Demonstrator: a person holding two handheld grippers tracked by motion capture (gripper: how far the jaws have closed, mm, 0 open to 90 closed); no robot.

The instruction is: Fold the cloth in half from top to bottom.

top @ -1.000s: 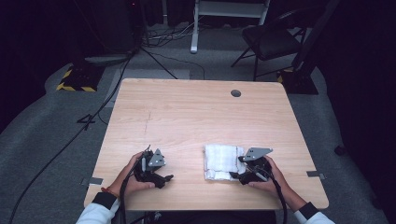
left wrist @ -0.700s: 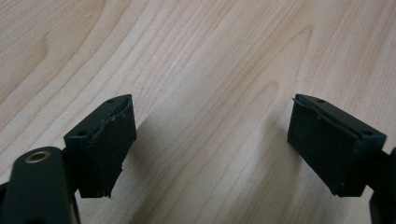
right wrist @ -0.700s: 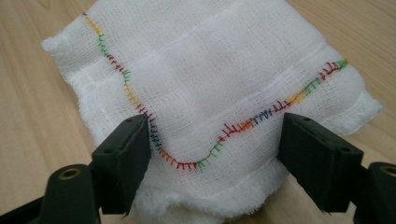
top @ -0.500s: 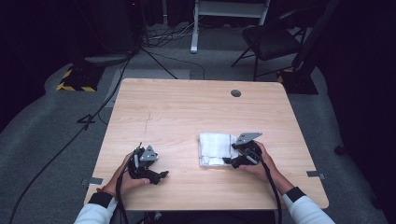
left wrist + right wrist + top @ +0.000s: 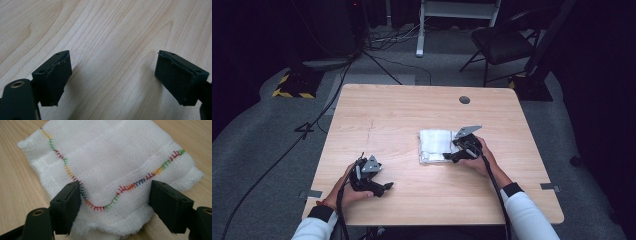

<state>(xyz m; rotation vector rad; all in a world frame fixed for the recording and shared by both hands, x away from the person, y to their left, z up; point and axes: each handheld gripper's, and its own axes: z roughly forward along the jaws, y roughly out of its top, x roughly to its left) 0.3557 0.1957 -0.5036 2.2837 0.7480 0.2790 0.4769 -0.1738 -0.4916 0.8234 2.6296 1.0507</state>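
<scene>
Wooden table stood on grey floor w/ a black chair behind. White folded cloth lay right of centre; right gripper, jaws spread, sat over its near edge. Left gripper, jaws spread, was low over bare wood, well apart from cloth.

The left gripper hangs just above the table. Its jaws stand wide apart, with bare light wood grain between them.
</scene>
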